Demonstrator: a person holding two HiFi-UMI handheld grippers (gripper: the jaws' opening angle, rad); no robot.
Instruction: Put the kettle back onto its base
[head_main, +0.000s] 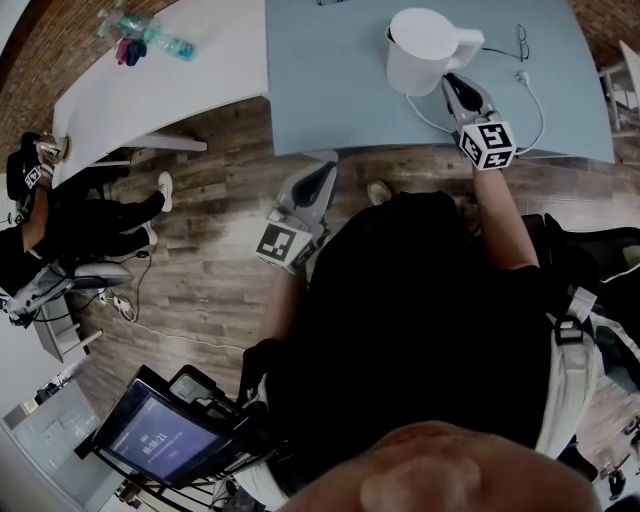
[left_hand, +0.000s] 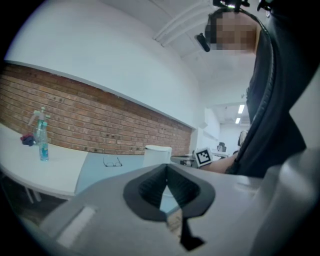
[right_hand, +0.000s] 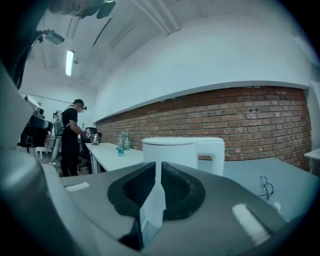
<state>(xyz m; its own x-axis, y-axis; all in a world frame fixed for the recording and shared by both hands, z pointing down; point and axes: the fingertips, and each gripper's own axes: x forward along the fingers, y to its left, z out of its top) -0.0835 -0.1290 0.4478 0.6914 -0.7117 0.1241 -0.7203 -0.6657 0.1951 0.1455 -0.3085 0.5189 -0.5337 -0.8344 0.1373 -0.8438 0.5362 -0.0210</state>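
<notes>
White plastic jug kettle (head_main: 425, 50) stands upright on pale-blue tabletop (head_main: 330, 90). R gripper (head_main: 455, 82) sits just beside its handle, jaws pinched nearly together w/ nothing between. L gripper (head_main: 322, 170), just off table edge, is clenched, empty. White cord (head_main: 535, 110) loops alongside.

The left gripper (left_hand: 166, 167) had its two dark jaws meeting at the tips, with nothing between them. Straight ahead, just past the tips, a white kettle (left_hand: 158, 151) showed, its foot hidden behind the jaws. Ahead and left, glasses (left_hand: 113, 162) lay on a pale blue table (left_hand: 97, 172). Farther left, a spray bottle (left_hand: 42, 140) stood on a white table (left_hand: 35, 175) before a brick wall (left_hand: 100, 117). Ahead to the right was a marker cube (left_hand: 202, 156), and dark clothing (left_hand: 272, 110) filled the right side.
</notes>
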